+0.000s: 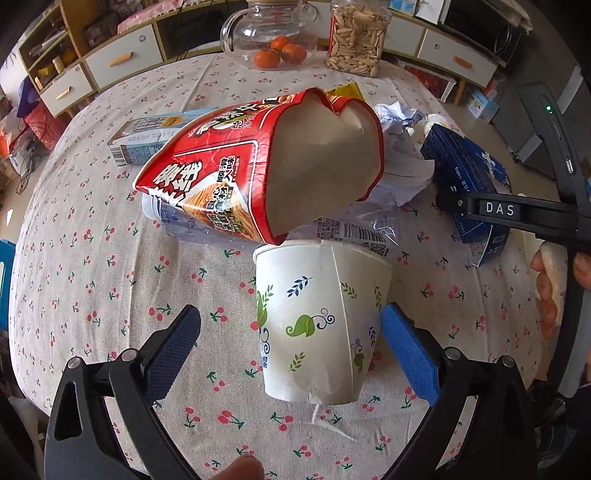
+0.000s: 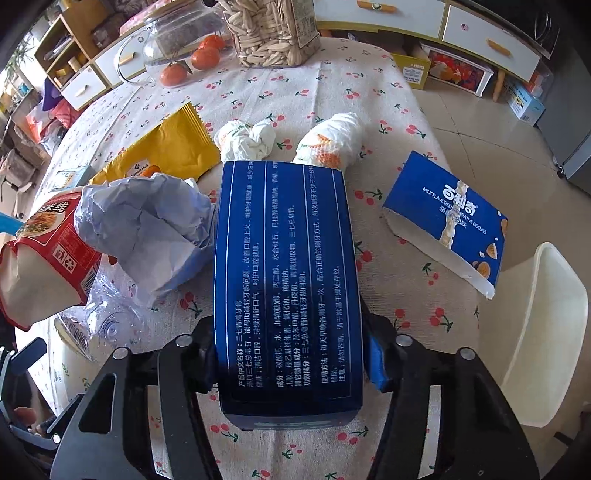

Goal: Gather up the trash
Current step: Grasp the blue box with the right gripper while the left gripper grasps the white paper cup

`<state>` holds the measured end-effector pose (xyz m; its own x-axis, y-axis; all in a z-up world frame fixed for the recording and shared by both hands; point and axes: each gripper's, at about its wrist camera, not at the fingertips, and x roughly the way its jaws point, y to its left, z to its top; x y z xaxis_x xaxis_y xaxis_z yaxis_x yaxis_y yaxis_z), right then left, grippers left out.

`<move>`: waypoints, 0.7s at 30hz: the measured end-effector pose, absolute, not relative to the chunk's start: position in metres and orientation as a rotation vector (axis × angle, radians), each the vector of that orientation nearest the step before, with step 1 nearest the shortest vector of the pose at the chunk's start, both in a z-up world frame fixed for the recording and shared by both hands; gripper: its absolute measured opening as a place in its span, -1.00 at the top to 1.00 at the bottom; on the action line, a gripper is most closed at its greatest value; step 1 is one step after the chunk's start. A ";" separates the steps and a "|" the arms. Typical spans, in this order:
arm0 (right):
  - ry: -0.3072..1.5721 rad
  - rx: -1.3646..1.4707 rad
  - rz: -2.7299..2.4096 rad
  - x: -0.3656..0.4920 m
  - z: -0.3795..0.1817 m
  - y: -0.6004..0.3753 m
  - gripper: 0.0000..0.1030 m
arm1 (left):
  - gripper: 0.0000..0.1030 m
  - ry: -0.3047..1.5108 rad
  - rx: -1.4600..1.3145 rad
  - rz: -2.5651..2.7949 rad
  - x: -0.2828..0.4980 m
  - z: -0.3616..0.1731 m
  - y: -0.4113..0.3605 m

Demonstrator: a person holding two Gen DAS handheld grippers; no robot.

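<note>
A cherry-print tablecloth point(image 2: 388, 92) covers a table strewn with trash. The right gripper point(image 2: 291, 354) is clamped on one dark blue carton point(image 2: 288, 280), long and flat, printed with white Chinese text in columns; its blue pads press on both long sides. The left gripper point(image 1: 291, 339) stands wide open about one white paper cup point(image 1: 321, 325) printed with green and blue leaves. Its right pad lies at the cup's wall; its left pad is well apart from it.

Counted around the carton in the right wrist view: two wadded paper towels point(image 2: 245, 138) with orange print just beyond its far end; one yellow foil packet point(image 2: 170, 151) and one crumpled pale blue paper point(image 2: 147, 225) to its left; one torn blue biscuit box point(image 2: 447, 221), reading "MILK FLAVORED", to its right; one crushed clear plastic bottle point(image 2: 99, 325) at lower left.

One red noodle bag point(image 1: 258, 166), open-mouthed, leans over the bottle and cup. Only the left wrist view shows the cup, one blue-grey drink carton point(image 1: 147, 138) and the letters "DAS" on the right gripper's arm. Both views show one glass jar of pale seeds point(image 2: 273, 33) and three oranges point(image 2: 205, 57) in a glass pot at the far edge.
</note>
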<state>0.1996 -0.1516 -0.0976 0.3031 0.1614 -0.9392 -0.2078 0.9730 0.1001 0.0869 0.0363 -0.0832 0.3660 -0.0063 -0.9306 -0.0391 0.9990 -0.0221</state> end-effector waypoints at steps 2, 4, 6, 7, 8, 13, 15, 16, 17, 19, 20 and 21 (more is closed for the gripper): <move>1.240 -0.022 0.252 0.198 -0.096 -0.154 -0.04 | -0.85 1.209 -0.041 0.016 0.090 -0.088 0.036; 1.238 -0.024 0.256 0.194 -0.095 -0.155 -0.04 | -0.85 1.223 -0.048 0.011 0.091 -0.092 0.036; 1.232 -0.031 0.257 0.190 -0.093 -0.154 -0.04 | -0.85 1.240 -0.061 0.004 0.092 -0.097 0.037; 1.229 -0.029 0.260 0.188 -0.092 -0.155 -0.04 | -0.85 1.247 -0.066 0.000 0.093 -0.099 0.037; 1.225 -0.028 0.264 0.186 -0.090 -0.155 -0.03 | -0.85 1.254 -0.069 -0.006 0.093 -0.101 0.037; 1.196 -0.043 0.281 0.174 -0.081 -0.152 -0.03 | -0.53 1.281 -0.107 -0.061 0.084 -0.103 0.041; 1.183 -0.049 0.285 0.168 -0.078 -0.152 -0.03 | -0.29 1.278 -0.117 -0.061 0.077 -0.102 0.045; 1.177 -0.049 0.288 0.166 -0.077 -0.152 -0.03 | -0.29 1.268 -0.125 -0.054 0.074 -0.100 0.049; 1.171 -0.049 0.290 0.163 -0.075 -0.152 -0.03 | -0.28 1.255 -0.134 -0.049 0.070 -0.097 0.052; 1.158 -0.049 0.296 0.158 -0.072 -0.151 -0.03 | -0.26 1.230 -0.152 -0.046 0.063 -0.091 0.058; 1.152 -0.049 0.299 0.156 -0.071 -0.151 -0.03 | -0.26 1.218 -0.161 -0.043 0.059 -0.088 0.060; 1.148 -0.048 0.304 0.154 -0.070 -0.152 -0.03 | -0.26 1.208 -0.166 -0.043 0.056 -0.086 0.062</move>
<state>0.1538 -0.1518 -0.0695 0.3743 0.2127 -0.9026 -0.2612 0.9581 0.1175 0.0559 0.0622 -0.0857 0.3553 -0.1214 -0.9268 -0.0557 0.9870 -0.1507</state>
